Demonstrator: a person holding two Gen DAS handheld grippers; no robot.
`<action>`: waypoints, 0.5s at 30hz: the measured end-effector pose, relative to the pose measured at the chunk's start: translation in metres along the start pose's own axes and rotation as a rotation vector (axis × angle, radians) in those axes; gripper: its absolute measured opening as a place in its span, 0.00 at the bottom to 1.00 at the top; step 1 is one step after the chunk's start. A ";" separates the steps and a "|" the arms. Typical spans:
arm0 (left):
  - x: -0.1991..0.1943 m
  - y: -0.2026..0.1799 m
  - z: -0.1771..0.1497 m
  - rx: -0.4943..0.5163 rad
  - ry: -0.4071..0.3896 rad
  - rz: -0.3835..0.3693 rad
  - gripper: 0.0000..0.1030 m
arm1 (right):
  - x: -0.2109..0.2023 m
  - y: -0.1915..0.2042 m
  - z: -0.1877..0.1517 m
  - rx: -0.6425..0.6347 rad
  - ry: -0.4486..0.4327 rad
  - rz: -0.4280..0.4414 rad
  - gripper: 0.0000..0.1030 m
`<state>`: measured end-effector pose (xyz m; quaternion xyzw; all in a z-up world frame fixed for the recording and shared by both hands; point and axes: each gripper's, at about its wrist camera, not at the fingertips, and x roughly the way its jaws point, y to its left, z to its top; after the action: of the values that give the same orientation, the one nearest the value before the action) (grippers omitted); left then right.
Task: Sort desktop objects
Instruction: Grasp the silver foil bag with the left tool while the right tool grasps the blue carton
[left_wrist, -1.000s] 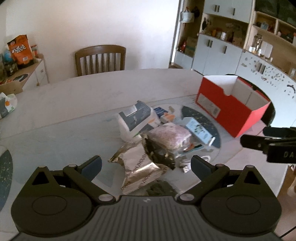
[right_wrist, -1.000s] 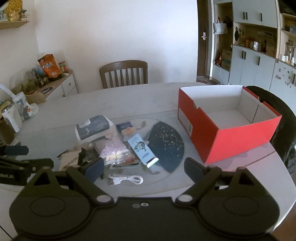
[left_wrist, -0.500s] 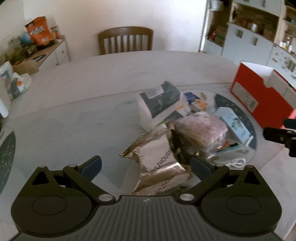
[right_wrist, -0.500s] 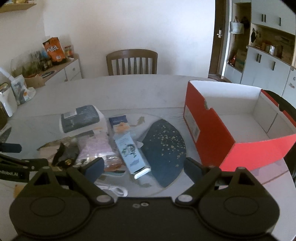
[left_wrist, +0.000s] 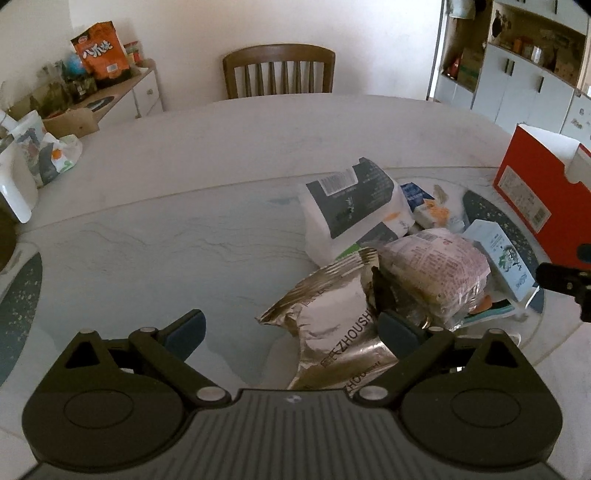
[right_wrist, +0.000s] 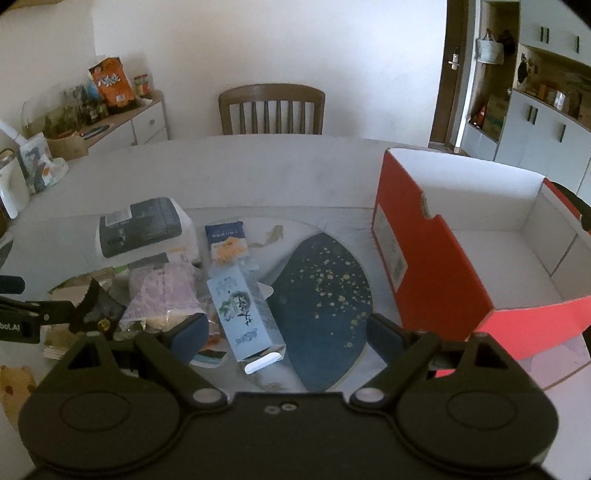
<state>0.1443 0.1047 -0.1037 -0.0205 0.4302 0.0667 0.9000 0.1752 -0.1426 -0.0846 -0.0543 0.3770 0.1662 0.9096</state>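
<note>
Fingers of my left gripper (left_wrist: 291, 334) spread wide over the silver foil bag (left_wrist: 332, 328); my right gripper (right_wrist: 284, 338) gapes above the pale blue carton (right_wrist: 243, 310) (red box (right_wrist: 439, 280) near the tabletop's right edge).

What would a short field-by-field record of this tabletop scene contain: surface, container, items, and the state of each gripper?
surface: round white table
container: open red box, nothing visible inside
items: silver foil bag, pink packet, light blue carton, grey-and-white pack, clustered left of the box
left gripper: open, foil bag between its fingers
right gripper: open, above the carton's near end
</note>
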 end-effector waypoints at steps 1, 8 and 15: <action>0.002 -0.001 0.000 0.003 0.002 0.005 0.97 | 0.003 0.000 0.000 -0.002 0.004 0.001 0.88; 0.011 -0.002 0.003 -0.017 0.015 -0.004 0.97 | 0.019 0.004 0.002 -0.021 0.028 0.013 0.85; 0.025 0.006 0.002 -0.076 0.057 -0.061 0.94 | 0.038 0.008 0.003 -0.043 0.066 0.031 0.71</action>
<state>0.1600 0.1135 -0.1219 -0.0695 0.4521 0.0550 0.8875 0.1993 -0.1242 -0.1086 -0.0736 0.4040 0.1864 0.8926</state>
